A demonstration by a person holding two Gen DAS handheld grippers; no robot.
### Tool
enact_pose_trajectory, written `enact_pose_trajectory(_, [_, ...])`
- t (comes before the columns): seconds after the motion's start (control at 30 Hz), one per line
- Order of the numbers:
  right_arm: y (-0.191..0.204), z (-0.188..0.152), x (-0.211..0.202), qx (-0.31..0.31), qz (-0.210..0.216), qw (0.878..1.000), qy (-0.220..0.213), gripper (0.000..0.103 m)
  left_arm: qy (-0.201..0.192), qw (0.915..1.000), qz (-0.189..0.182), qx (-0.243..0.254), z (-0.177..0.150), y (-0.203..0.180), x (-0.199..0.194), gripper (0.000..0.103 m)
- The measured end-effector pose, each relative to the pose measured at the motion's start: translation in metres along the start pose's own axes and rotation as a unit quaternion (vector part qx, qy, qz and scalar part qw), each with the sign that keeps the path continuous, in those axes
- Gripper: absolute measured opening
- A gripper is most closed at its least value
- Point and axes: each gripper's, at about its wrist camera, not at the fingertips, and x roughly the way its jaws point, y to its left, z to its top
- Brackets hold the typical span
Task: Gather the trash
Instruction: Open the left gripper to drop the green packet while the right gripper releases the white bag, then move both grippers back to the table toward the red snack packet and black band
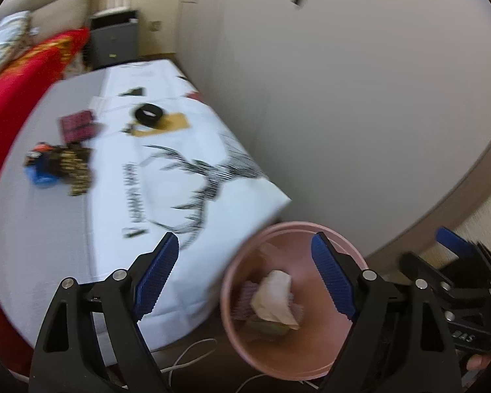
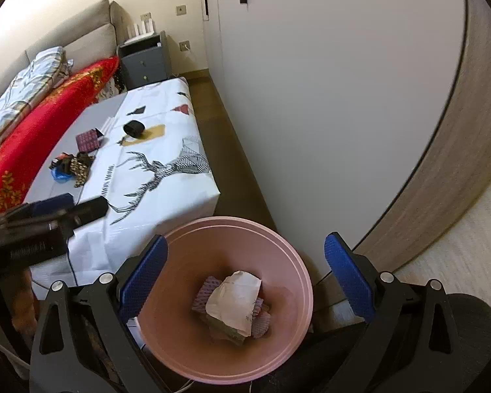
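A pink bin (image 2: 278, 357) stands on the floor at the near end of a low table; it also shows in the left wrist view (image 1: 245, 344). Crumpled white paper (image 2: 235, 301) and pink wrappers lie inside it. My right gripper (image 2: 245, 281) is open and empty, right above the bin. My left gripper (image 1: 245, 278) is open and empty, over the table's near corner and the bin's rim. On the table (image 2: 167, 209) lie a pile of dark wrappers with a blue piece (image 2: 72, 167), a maroon packet (image 2: 88, 140) and a black ring (image 2: 133, 128).
A white cloth with a deer print (image 2: 167, 167) covers the table. A wardrobe (image 2: 327, 98) stands close on the right. A bed with a red blanket (image 2: 42, 131) runs along the left, a grey nightstand (image 2: 144, 62) behind. White cables (image 1: 186, 357) lie on the floor.
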Motion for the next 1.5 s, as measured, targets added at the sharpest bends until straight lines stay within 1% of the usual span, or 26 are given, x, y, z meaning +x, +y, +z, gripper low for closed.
enact_pose_trajectory(0.1, [0.007, 0.007, -0.022, 0.006, 0.021, 1.0, -0.018, 0.095, -0.021, 0.9992, 0.024, -0.026, 0.009, 0.015, -0.031, 0.081])
enact_pose_trajectory(0.2, [0.021, 0.018, -0.042, 0.005, 0.043, 0.998, -0.041, 0.096, -0.046, 0.9975, 0.046, -0.027, 0.014, 0.023, -0.061, 0.081])
enact_pose_trajectory(0.23, [0.028, 0.023, -0.052, 0.002, 0.053, 0.997, -0.054, 0.096, -0.06, 0.9961, 0.059, -0.027, 0.014, 0.027, -0.078, 0.081])
enact_pose_trajectory(0.33, [0.049, 0.032, -0.08, -0.012, 0.08, 0.993, -0.091, 0.096, -0.088, 0.9916, 0.084, -0.042, 0.013, 0.039, -0.112, 0.084])
enact_pose_trajectory(0.4, [0.06, 0.035, -0.096, -0.025, 0.093, 0.989, -0.11, 0.098, -0.104, 0.9888, 0.091, -0.055, 0.011, 0.048, -0.132, 0.085])
enact_pose_trajectory(0.47, [0.069, 0.036, -0.108, -0.038, 0.102, 0.986, -0.124, 0.098, -0.12, 0.9851, 0.103, -0.069, 0.008, 0.057, -0.153, 0.086])
enact_pose_trajectory(0.57, [0.081, 0.035, -0.122, -0.059, 0.11, 0.983, -0.136, 0.098, -0.142, 0.9793, 0.122, -0.078, 0.003, 0.066, -0.172, 0.09])
enact_pose_trajectory(0.63, [0.084, 0.034, -0.127, -0.067, 0.109, 0.982, -0.14, 0.098, -0.152, 0.9759, 0.134, -0.08, -0.001, 0.069, -0.179, 0.093])
enact_pose_trajectory(0.73, [0.086, 0.034, -0.129, -0.072, 0.107, 0.982, -0.138, 0.098, -0.159, 0.9729, 0.143, -0.089, -0.006, 0.077, -0.182, 0.093])
enact_pose_trajectory(0.87, [0.089, 0.035, -0.127, -0.071, 0.103, 0.983, -0.136, 0.098, -0.151, 0.9735, 0.138, -0.103, -0.012, 0.087, -0.182, 0.093])
enact_pose_trajectory(1.07, [0.094, 0.037, -0.123, -0.07, 0.104, 0.983, -0.132, 0.098, -0.152, 0.9735, 0.145, -0.091, -0.011, 0.091, -0.184, 0.093])
enact_pose_trajectory(1.3, [0.099, 0.038, -0.114, -0.08, 0.1, 0.984, -0.127, 0.098, -0.148, 0.9729, 0.149, -0.097, -0.006, 0.104, -0.177, 0.093])
enact_pose_trajectory(1.5, [0.105, 0.043, -0.098, -0.082, 0.095, 0.986, -0.114, 0.098, -0.143, 0.9725, 0.157, -0.096, 0.0, 0.115, -0.169, 0.093])
